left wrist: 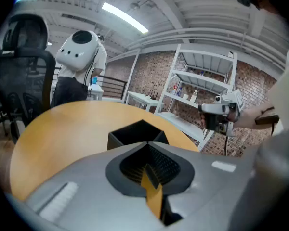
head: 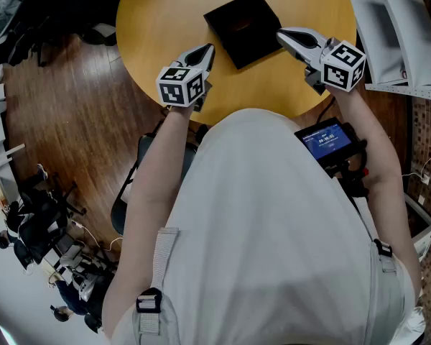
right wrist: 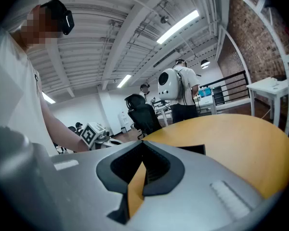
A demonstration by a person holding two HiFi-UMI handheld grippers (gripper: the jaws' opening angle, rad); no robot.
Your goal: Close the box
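A black square box [head: 243, 29] lies in the middle of the round yellow table [head: 165, 20]; its top looks flat and dark from the head view. My left gripper [head: 209, 49] hovers just left of the box's near corner, shut and empty. My right gripper [head: 280, 34] is shut too, with its tip at the box's right corner; I cannot tell whether it touches. In the left gripper view the box [left wrist: 135, 134] sits just beyond the shut left gripper [left wrist: 147, 143]. In the right gripper view only a black sliver of the box [right wrist: 195, 149] shows past the right gripper [right wrist: 143, 143].
A black office chair [head: 129, 192] stands under the table's near edge. White metal shelving [head: 402, 34] stands close on the right. A device with a blue screen [head: 327, 139] hangs at the person's waist. Another chair [left wrist: 19, 81] and a white rounded figure [left wrist: 79, 52] are behind the table.
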